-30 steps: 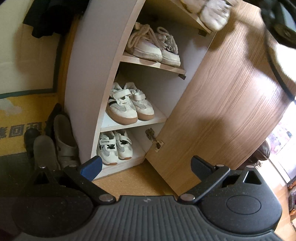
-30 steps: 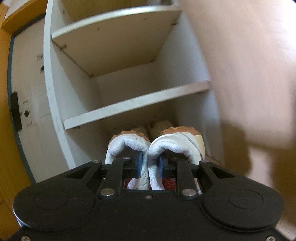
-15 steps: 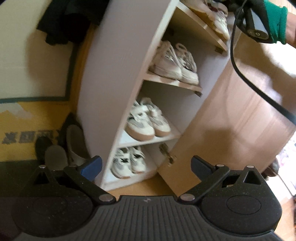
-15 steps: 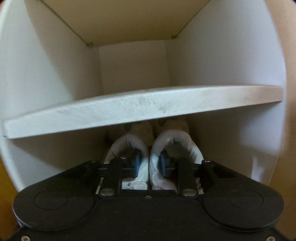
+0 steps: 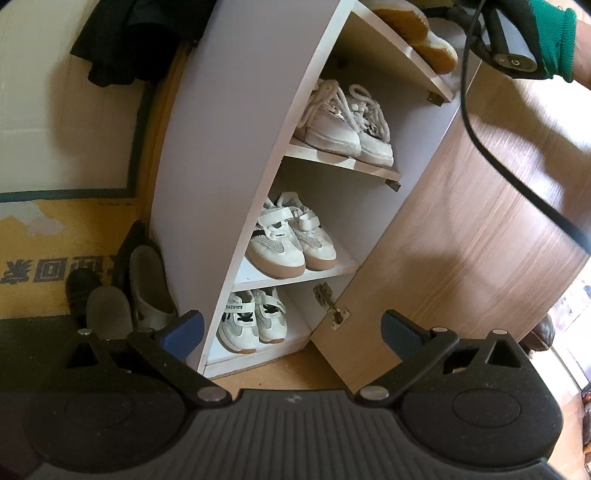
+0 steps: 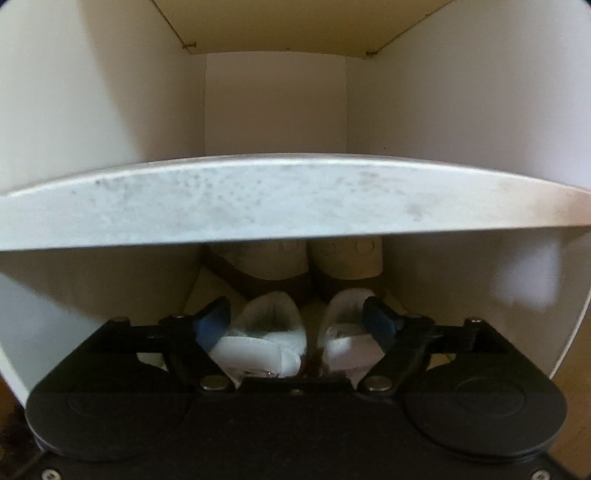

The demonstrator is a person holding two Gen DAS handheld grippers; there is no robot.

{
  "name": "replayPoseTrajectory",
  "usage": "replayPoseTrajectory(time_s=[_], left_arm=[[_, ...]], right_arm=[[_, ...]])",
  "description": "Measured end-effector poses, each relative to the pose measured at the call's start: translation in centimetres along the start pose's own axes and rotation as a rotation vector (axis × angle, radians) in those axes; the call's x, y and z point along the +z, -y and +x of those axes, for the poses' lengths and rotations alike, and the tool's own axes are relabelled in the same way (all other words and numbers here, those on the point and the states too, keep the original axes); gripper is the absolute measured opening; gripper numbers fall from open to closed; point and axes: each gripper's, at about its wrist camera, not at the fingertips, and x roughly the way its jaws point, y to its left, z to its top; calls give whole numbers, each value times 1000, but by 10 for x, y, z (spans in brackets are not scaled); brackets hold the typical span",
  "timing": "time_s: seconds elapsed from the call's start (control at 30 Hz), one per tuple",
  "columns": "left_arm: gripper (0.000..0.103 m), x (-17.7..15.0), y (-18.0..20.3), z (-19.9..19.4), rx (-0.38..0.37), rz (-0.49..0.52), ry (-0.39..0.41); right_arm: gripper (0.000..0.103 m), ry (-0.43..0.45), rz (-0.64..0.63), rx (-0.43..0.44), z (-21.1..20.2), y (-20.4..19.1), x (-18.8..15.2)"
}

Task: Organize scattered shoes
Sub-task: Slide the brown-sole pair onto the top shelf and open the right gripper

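In the right wrist view a pair of white shoes (image 6: 291, 332) with tan soles lies on a shelf inside the white shoe cabinet (image 6: 280, 206). My right gripper (image 6: 295, 325) is open, its blue pads on either side of the heels, not pinching them. In the left wrist view my left gripper (image 5: 291, 332) is open and empty in front of the cabinet (image 5: 236, 122). The placed pair's tan soles (image 5: 417, 26) show on the top shelf, beside the gloved hand holding the right gripper (image 5: 517, 40).
Lower shelves hold a white laced pair (image 5: 343, 118), a strapped tan-soled pair (image 5: 288, 240) and a small strapped pair (image 5: 251, 317). The wooden cabinet door (image 5: 480, 221) stands open to the right. Grey slippers (image 5: 144, 291) and a dark shoe lie left of the cabinet.
My right gripper carried the white pair into the shelf, then opened and let go of it. The left gripper's view shifted slightly; it stays open.
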Motion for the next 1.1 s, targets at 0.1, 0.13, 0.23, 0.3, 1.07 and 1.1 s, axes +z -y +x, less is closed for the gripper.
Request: replayPoseTrajectory(time_s=[0.1, 0.13, 0.23, 0.3, 1.07, 1.1], left_arm=[[102, 0, 2, -1, -3, 2, 3], [102, 0, 2, -2, -4, 4, 5], [102, -1, 4, -2, -8, 11, 5], [102, -2, 4, -2, -7, 10, 2], [102, -6, 9, 1, -20, 25, -23], [102, -6, 10, 2, -22, 27, -26]], right_arm=[[89, 10, 18, 0, -16, 5, -5], [89, 21, 41, 10, -25, 8, -8], [91, 46, 102, 34, -49, 24, -20], [94, 63, 121, 58, -68, 29, -41], [94, 33, 48, 72, -52, 34, -112], [94, 32, 54, 71, -50, 36, -111]])
